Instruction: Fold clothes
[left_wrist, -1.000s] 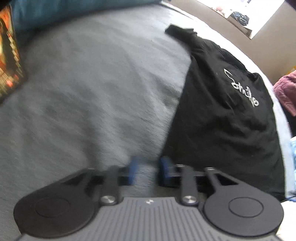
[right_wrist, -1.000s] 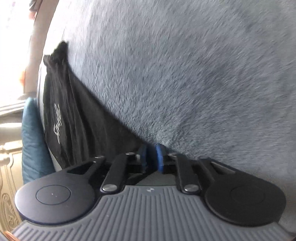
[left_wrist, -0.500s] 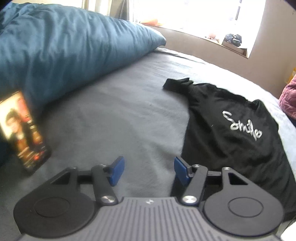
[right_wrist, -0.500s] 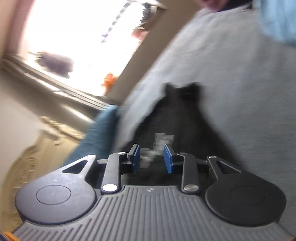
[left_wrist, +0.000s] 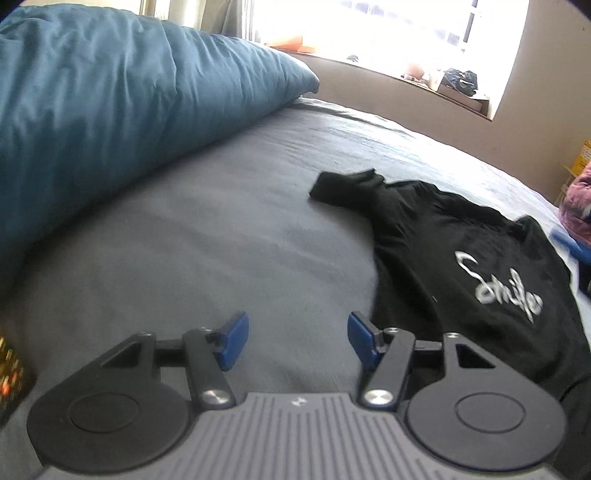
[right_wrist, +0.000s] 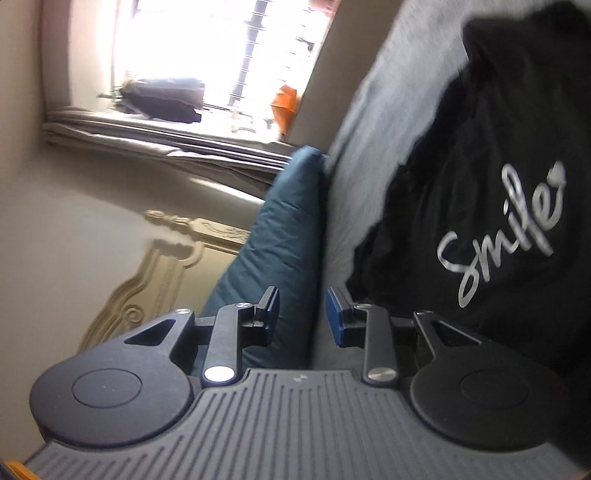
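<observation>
Black T-shirt (left_wrist: 461, 266) lies on the bed (left_wrist: 229, 236), print side up, silver "Smile" lettering showing. One sleeve (left_wrist: 343, 188) sticks out toward the blue duvet (left_wrist: 110, 92); the body looks partly gathered rather than spread flat, though the far edge is cut off in both views, so I can't say how square it sits.

Left claw (left_wrist: 295, 341): jaws well apart, nothing between them, only bare grey bedcover under them. It sits just beside the shirt's near edge, not touching cloth.

Right claw (right_wrist: 301, 317): jaws a narrow gap apart, empty. View is rolled sideways and blurred; the shirt (right_wrist: 498, 184) fills its right side, with the duvet and a carved headboard (right_wrist: 159, 280) behind the jaws.

Step in hand, by my read: between grasps. Neither claw holds fabric, so the fold itself isn't started or is between passes.

Next move needs:
- pick two grasp points, likely the sleeve or shoulder for one claw and the hem or the side edge for the other
- right claw to level out and open wider before it goes in
- pinch a single layer only, and keep the bedcover out of the pinch
- pull the shirt flat before folding over
</observation>
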